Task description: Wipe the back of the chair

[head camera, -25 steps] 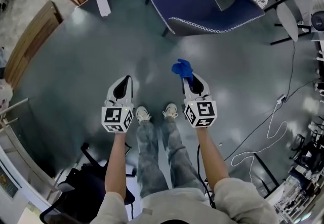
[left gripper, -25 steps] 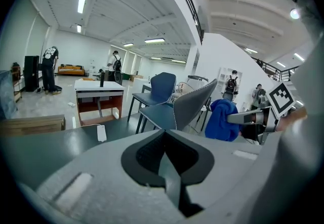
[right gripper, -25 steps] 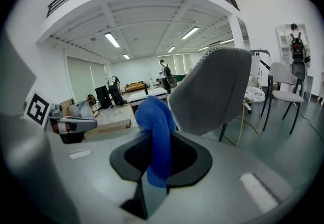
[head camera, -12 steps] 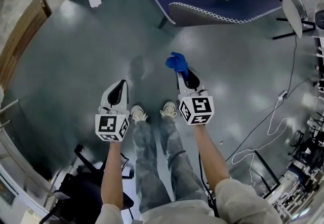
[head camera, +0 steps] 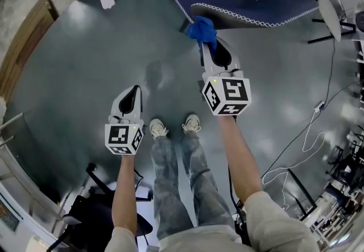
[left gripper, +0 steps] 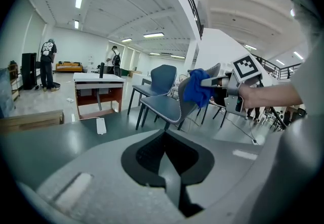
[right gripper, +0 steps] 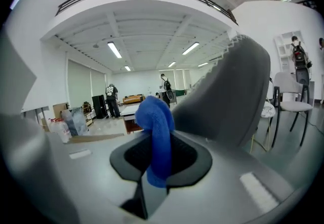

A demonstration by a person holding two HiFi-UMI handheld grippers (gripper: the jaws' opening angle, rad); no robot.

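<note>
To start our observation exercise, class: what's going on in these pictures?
A person stands holding a gripper in each hand. The right gripper is shut on a blue cloth and held out, cloth first, against the edge of the grey chair back. Whether the cloth actually touches it is hard to tell. The left gripper is shut, empty, and held lower, away from the chair.

Words and numbers: none can be read.
Cube on the left gripper: only black and white square patterns are shown, no letters.
Cube on the right gripper: the same kind of patterns are shown.
Black shirt on a far person: a white print is seen, too small to be read.
</note>
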